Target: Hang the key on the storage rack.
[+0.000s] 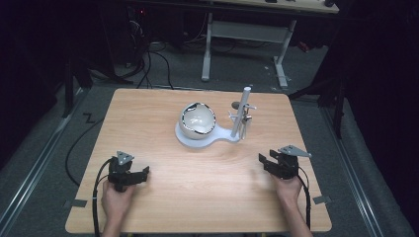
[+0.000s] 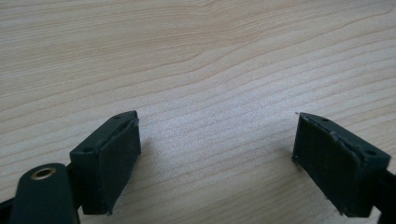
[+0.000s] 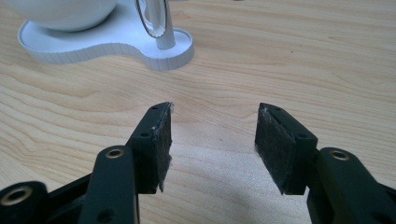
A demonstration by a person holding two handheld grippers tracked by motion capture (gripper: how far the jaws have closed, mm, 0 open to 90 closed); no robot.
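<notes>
Resting: my left claw [image 1: 140, 174] and right claw [image 1: 265, 162], both wide, empty, near side of bowl [image 1: 197, 121]. Step: start. Next, likely reach toward bowl.

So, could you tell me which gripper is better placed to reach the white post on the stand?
Probably the right gripper: it sits open nearer the post, whose base shows ahead of it. The left gripper faces bare table.
</notes>
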